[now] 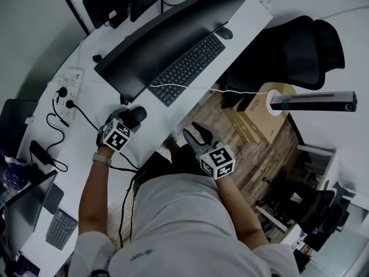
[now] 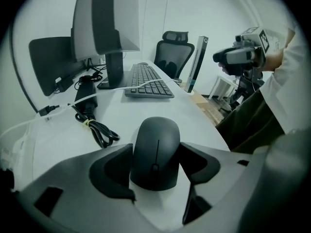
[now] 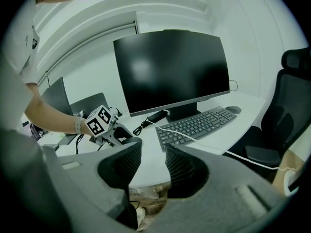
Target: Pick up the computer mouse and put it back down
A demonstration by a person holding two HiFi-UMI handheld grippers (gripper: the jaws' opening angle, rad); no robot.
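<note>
Power strip [image 1: 69, 91] and a bundled black cord [image 2: 99, 131] lie at the far left of the white surface [image 1: 164, 117]. Just right of them, the left gripper [image 1: 131, 119] has its fingers [image 2: 114, 165] clenched on both flanks of the computer mouse [image 2: 156, 147]. The mouse lies lengthwise between them, near the front edge of the surface and in front of the left end of the monitor [image 1: 173, 33].

It is a dark, matte mouse with a smooth domed back. A thin seam runs down its middle to a small wheel at the end nearest the gripper's body, and no cord shows on it. Its rounded sides narrow towards the top, so a loose squeeze would probably let it slide out.

No view settles whether it rests on the surface or hangs just above it. I judge this to be the grasp stage. If the mouse is down, the next move is a straight, level lift with steady pressure. If it is raised, it should come down flat before the fingers let go.

Further right lies the keyboard [image 1: 187, 68], with a second mouse [image 1: 223, 33] at its far end and a white cable [image 1: 230, 90] trailing off the edge. The right gripper [image 1: 199, 137] is off the surface near the person's lap, its fingers spread with nothing between them. An office chair [image 1: 300, 45] stands at the far right.
</note>
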